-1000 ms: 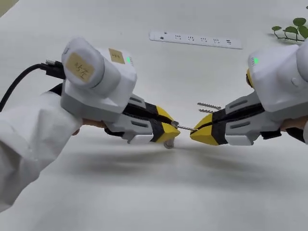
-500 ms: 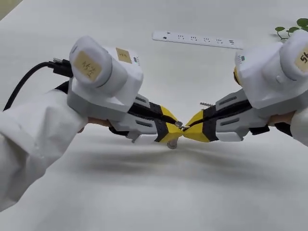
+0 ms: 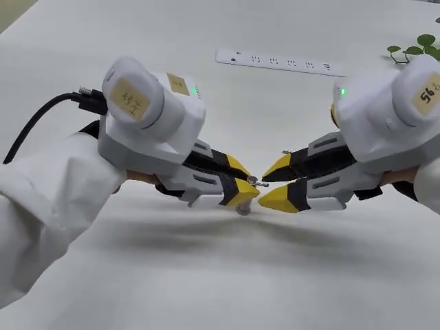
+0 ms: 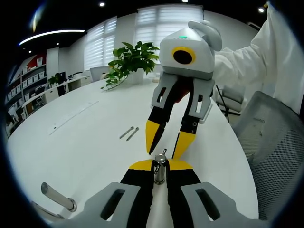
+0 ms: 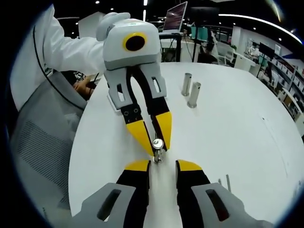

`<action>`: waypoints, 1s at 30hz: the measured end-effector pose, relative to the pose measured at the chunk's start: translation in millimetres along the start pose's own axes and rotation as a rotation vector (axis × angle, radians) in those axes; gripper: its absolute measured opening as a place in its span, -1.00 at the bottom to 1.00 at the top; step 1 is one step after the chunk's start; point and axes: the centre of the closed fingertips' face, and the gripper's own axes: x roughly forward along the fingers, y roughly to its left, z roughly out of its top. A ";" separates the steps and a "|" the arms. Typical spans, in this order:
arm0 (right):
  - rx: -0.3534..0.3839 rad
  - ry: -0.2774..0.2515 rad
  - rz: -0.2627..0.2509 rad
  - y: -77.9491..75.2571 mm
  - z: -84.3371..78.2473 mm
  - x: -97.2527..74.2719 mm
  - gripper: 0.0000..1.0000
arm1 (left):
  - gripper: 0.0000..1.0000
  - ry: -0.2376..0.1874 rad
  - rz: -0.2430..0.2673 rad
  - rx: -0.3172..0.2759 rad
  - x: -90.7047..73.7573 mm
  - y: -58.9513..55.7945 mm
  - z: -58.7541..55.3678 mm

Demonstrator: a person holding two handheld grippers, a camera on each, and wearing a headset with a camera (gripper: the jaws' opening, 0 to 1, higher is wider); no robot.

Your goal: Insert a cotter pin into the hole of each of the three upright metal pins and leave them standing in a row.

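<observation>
My left gripper (image 3: 246, 190) is shut on a short metal pin (image 3: 243, 205) whose foot is on the white table. A thin cotter pin (image 3: 258, 183) sticks through the hole near the pin's top. In the left gripper view the metal pin (image 4: 160, 171) stands between my own jaws, with the cotter pin's loop (image 4: 163, 153) above it. My right gripper (image 3: 272, 184) faces it from the right, open, its jaws on either side of the cotter pin's end without touching it. Two more metal pins (image 5: 190, 90) stand upright behind the left gripper.
Two spare cotter pins (image 4: 129, 133) lie on the table beyond the right gripper. A white power strip (image 3: 278, 60) lies at the far side, a potted plant (image 3: 416, 45) at the far right. A black cable (image 3: 34, 120) trails from the left gripper.
The right gripper came in shut on the cotter pin, pushed it into the held metal pin's hole, then opened and let it go. The left gripper kept its hold.
</observation>
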 end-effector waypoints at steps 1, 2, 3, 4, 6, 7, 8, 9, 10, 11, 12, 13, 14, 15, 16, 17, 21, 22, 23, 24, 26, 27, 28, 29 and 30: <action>0.001 0.000 0.000 0.5 -0.8 -1.3 -0.69 | -0.88 0.001 0.001 -0.001 -0.1 0.1 0.0; 0.010 -0.005 -0.001 0.3 -0.3 -3.6 -0.70 | -0.88 0.002 0.001 0.001 -0.1 0.1 -0.1; 0.018 -0.010 0.002 0.9 -0.1 -5.5 -0.73 | -0.89 0.003 0.001 0.003 -0.1 0.1 -0.1; 0.022 -0.017 0.001 0.9 1.0 -7.6 -0.77 | -0.89 0.003 0.002 0.005 -0.1 0.1 0.0; 0.023 -0.023 -0.003 0.8 2.7 -10.2 -0.81 | -0.89 0.003 0.005 0.005 -0.2 0.2 0.0; 0.022 -0.023 -0.009 0.7 3.6 -11.8 -0.80 | -0.89 0.003 0.006 0.004 -0.2 0.2 0.0; 0.015 -0.023 -0.011 0.8 4.5 -12.6 -0.80 | -0.89 0.003 0.007 0.004 -0.3 0.3 0.1; 0.008 -0.024 -0.011 1.7 5.2 -13.5 -0.82 | -0.89 0.004 0.008 0.005 -0.4 0.3 0.0; 0.006 -0.027 -0.012 1.5 6.5 -13.8 -0.87 | -0.89 0.005 0.009 0.007 -0.6 0.3 0.0; 0.003 -0.030 -0.013 1.8 6.9 -14.0 -0.89 | -0.89 0.005 0.009 0.008 -0.7 0.3 0.0; 0.001 -0.032 -0.013 1.9 7.4 -13.9 -0.91 | -0.89 0.006 0.010 0.007 -0.9 0.4 -0.1; 0.001 -0.031 -0.012 2.2 7.3 -13.7 -0.92 | -0.89 0.005 0.010 0.013 -0.9 0.4 -0.1; 0.001 -0.031 -0.012 2.1 7.7 -13.2 -0.93 | -0.89 0.004 0.011 0.016 -1.1 0.3 -0.2; 0.002 -0.033 -0.010 2.5 8.0 -12.6 -0.95 | -0.89 0.004 0.011 0.015 -1.2 0.3 -0.2; 0.006 -0.035 -0.007 2.6 8.8 -11.9 -0.97 | -0.89 0.003 0.011 0.014 -1.4 0.4 -0.3; 0.007 -0.037 -0.005 3.1 9.2 -11.6 -1.00 | -0.89 0.002 0.012 0.014 -1.5 0.5 -0.3; -0.003 -0.035 -0.003 3.8 10.3 -10.1 -1.00 | -0.89 0.002 0.014 0.016 -2.5 0.8 -0.7; -0.006 -0.034 0.003 4.5 11.0 -9.4 -1.00 | -0.89 0.002 0.013 0.015 -2.6 0.8 -0.8; -0.007 -0.029 0.005 5.3 10.6 -9.2 -1.00 | -0.89 0.002 0.013 0.015 -2.8 0.7 -0.9; -0.011 -0.029 0.001 4.6 10.9 -8.9 -1.00 | -0.89 0.002 0.014 0.014 -2.9 0.8 -1.0; -0.009 -0.030 0.004 4.0 12.3 -8.2 -1.00 | -0.89 0.002 0.013 0.012 -3.0 0.8 -1.2; -0.012 -0.031 0.005 4.7 12.4 -8.3 -1.00 | -0.89 0.002 0.012 0.013 -3.0 0.7 -1.3; -0.016 -0.032 0.004 4.5 13.2 -7.8 -1.00 | -0.89 0.003 0.012 0.014 -3.1 0.8 -1.3; -0.022 -0.029 0.007 5.3 13.6 -7.2 -1.00 | -0.89 0.003 0.010 0.016 -3.1 0.7 -1.4; -0.033 -0.024 0.007 5.3 13.8 -6.4 -1.00 | -0.89 0.003 0.010 0.016 -3.2 0.8 -1.4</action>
